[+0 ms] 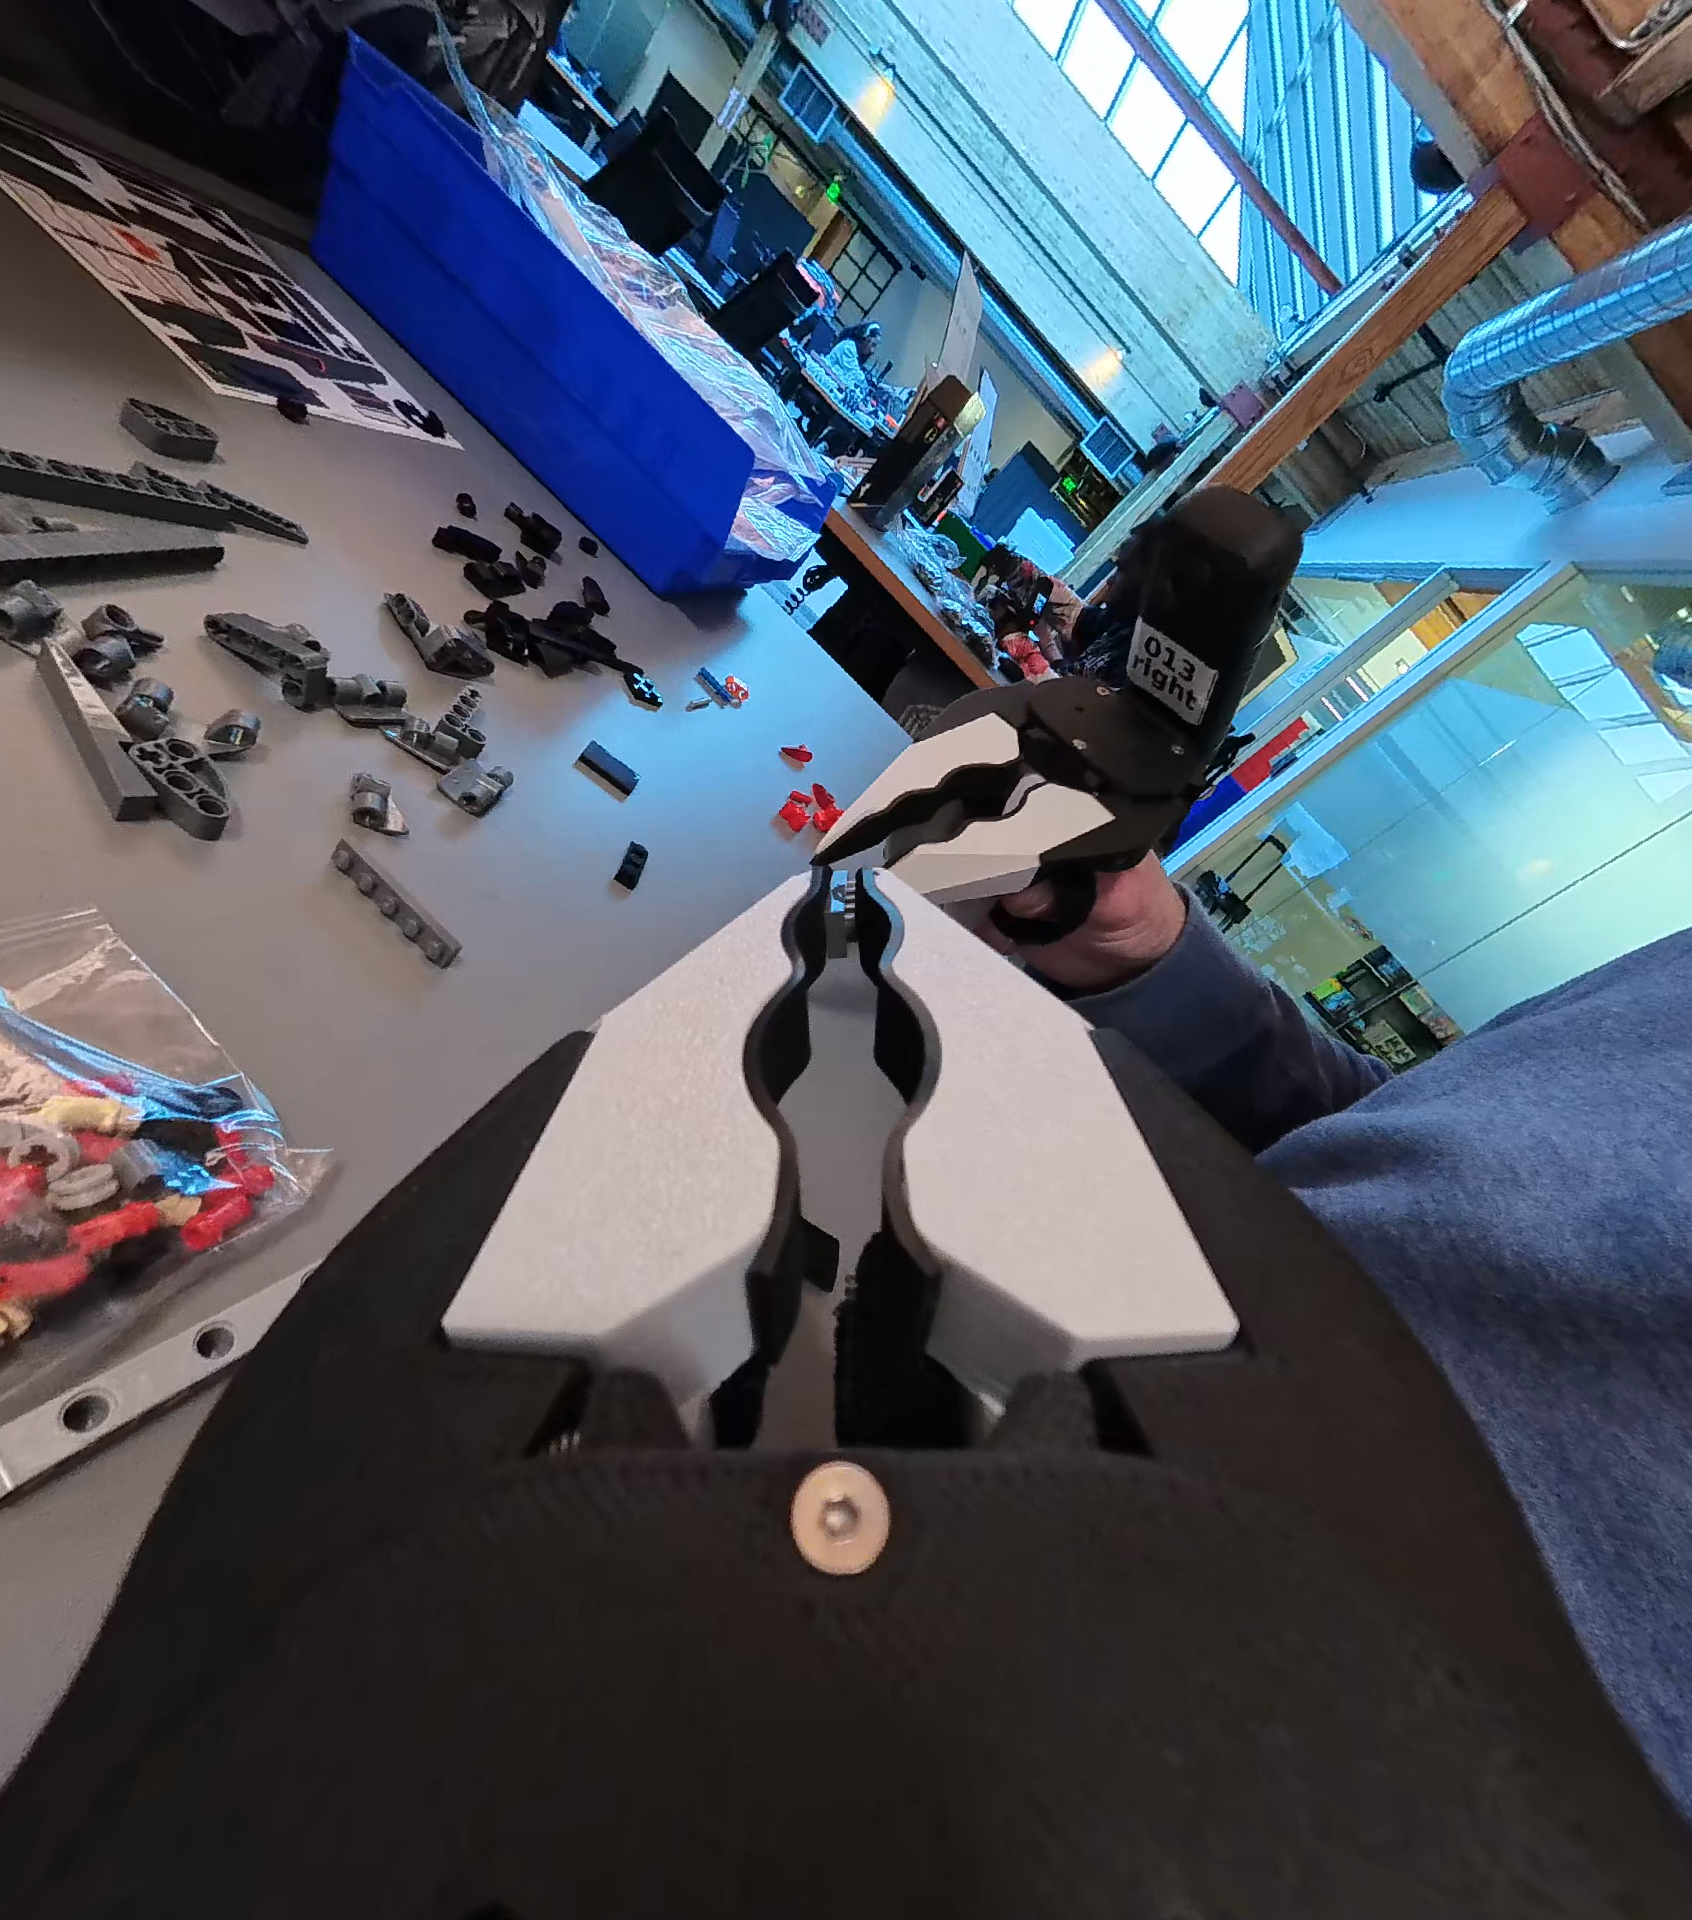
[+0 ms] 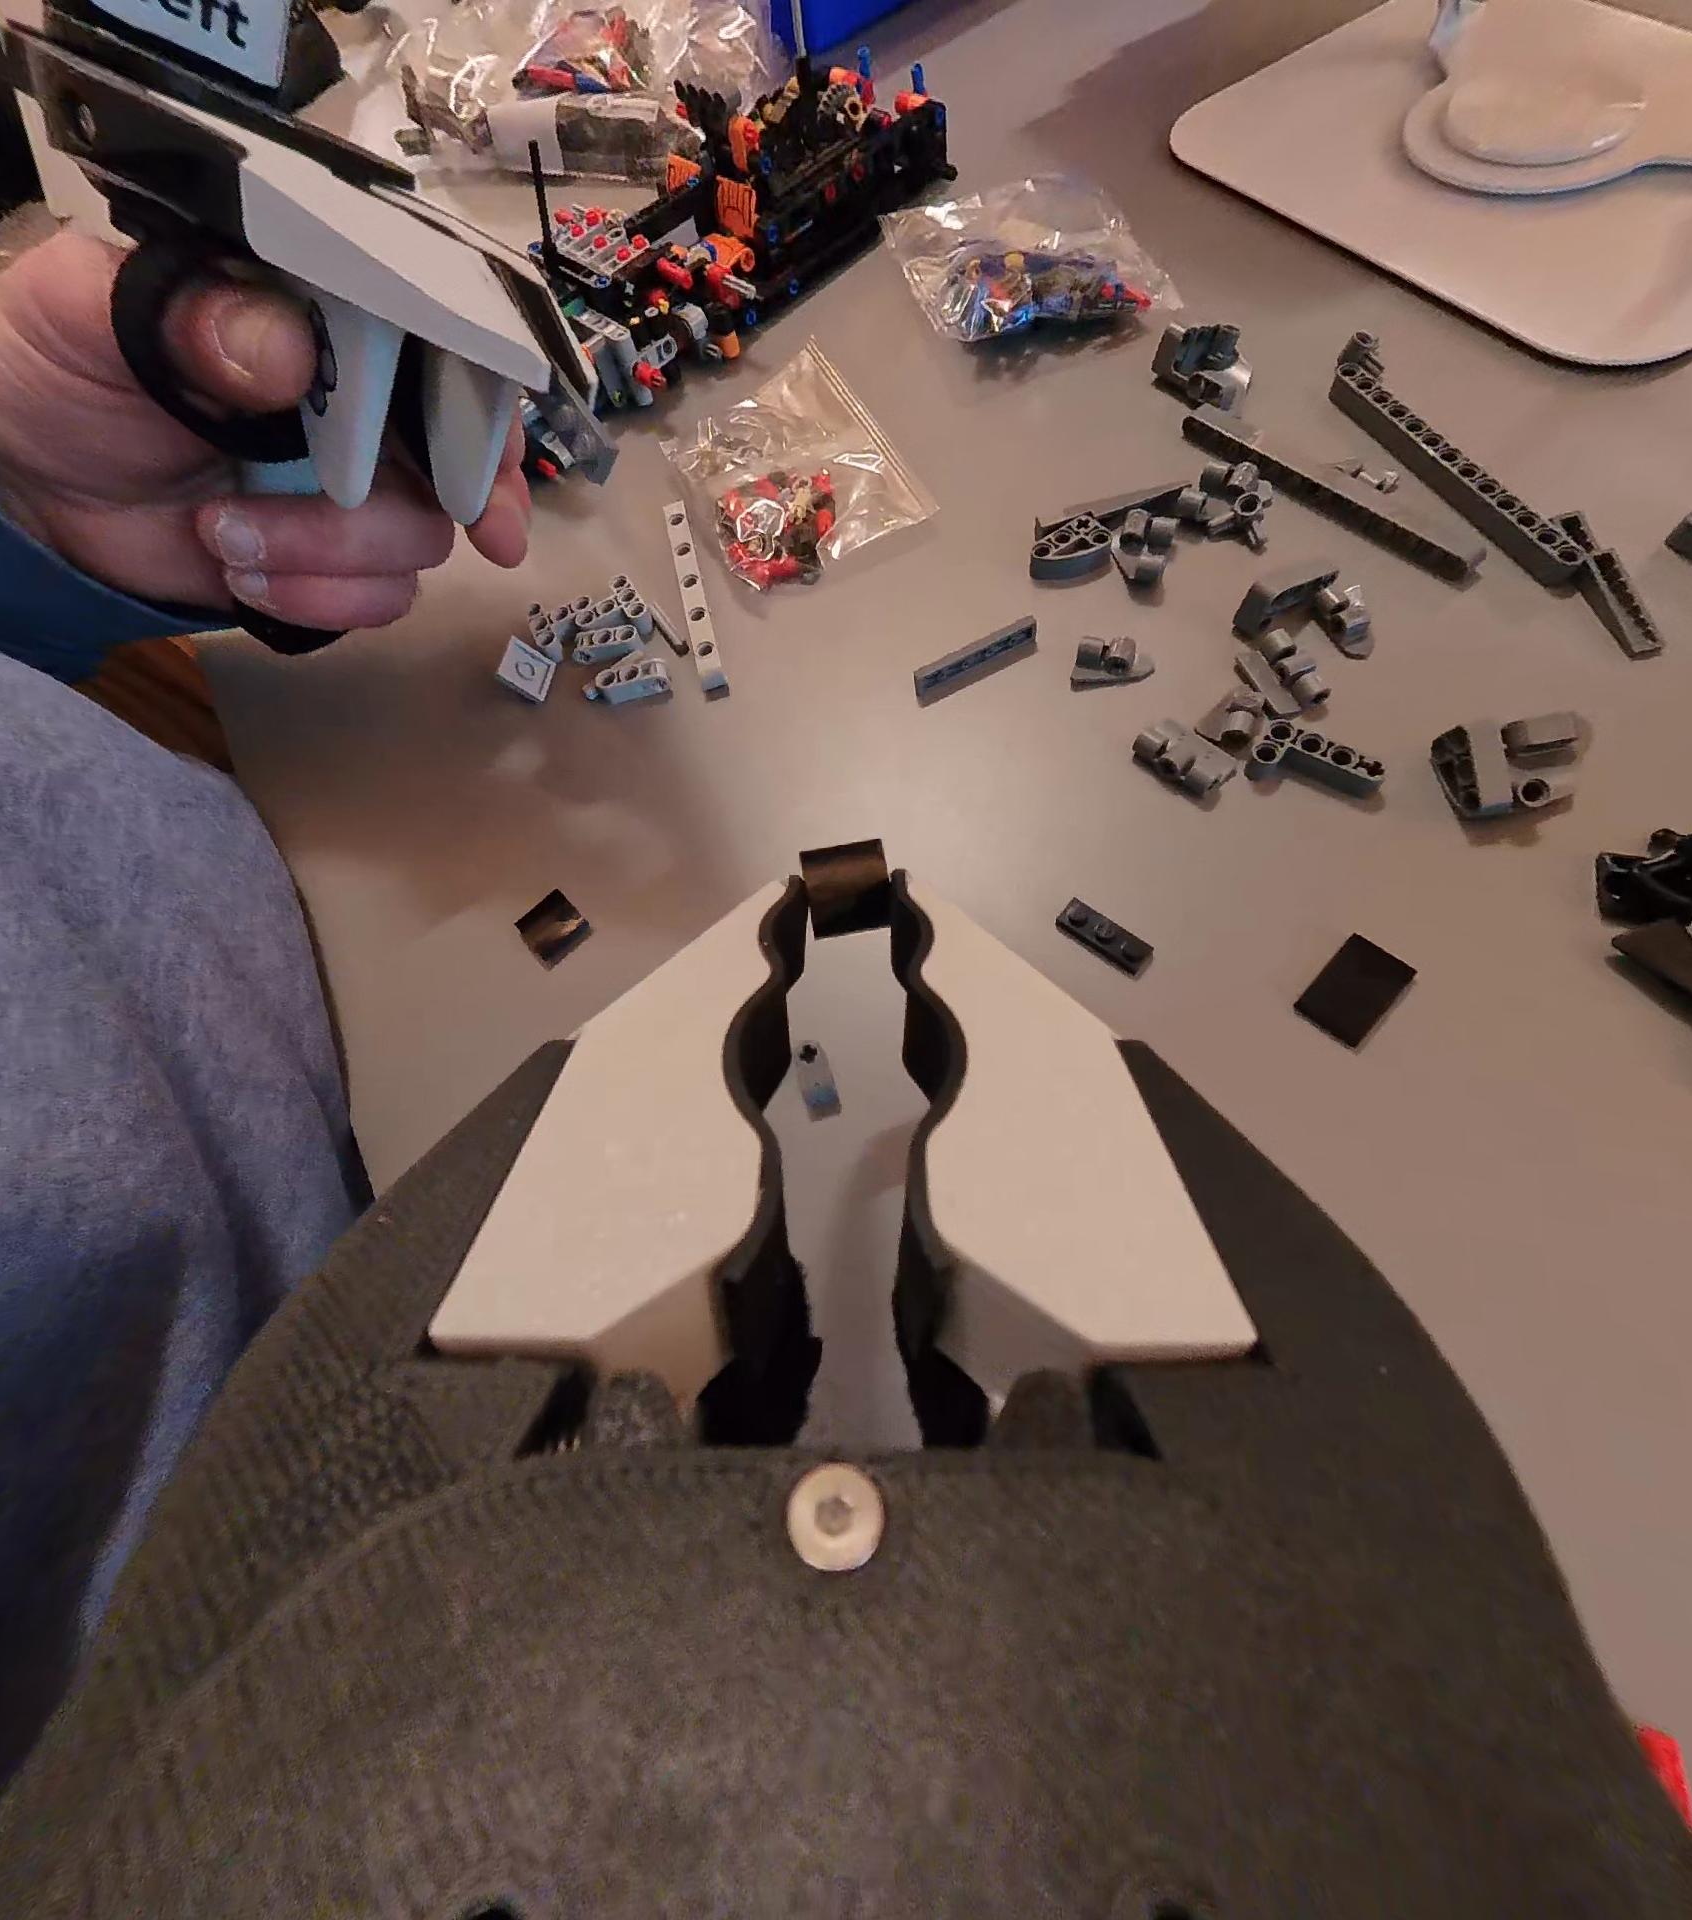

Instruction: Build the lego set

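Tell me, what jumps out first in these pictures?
The right tool pinches a small black lego piece above the grey table. Farther back stands a half-built black lego model dotted with red and orange pins, beside clear bags of parts. The left tool grips a small grey piece, and a big blue bin sits behind.

Right gripper (image 2: 847, 888) jaws clamp black piece (image 2: 844, 891) above grey table (image 2: 925, 748).
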Motion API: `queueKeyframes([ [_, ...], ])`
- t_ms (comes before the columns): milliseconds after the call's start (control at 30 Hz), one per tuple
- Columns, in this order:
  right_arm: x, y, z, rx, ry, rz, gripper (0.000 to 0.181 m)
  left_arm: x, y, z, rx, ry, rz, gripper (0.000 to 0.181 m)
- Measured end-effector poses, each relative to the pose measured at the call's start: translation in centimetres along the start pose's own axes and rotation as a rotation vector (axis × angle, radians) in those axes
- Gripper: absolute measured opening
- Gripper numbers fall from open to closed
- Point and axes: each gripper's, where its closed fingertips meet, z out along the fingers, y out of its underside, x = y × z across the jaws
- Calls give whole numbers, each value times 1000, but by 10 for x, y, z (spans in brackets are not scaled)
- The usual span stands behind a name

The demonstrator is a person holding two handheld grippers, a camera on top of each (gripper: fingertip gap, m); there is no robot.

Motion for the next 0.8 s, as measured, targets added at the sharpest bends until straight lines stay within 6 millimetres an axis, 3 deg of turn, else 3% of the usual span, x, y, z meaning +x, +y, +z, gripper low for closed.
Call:
queueKeyframes([
  [800,-13,-33,-3,156,-108,28,13,-4,2,4,8,1,-30,2],
])
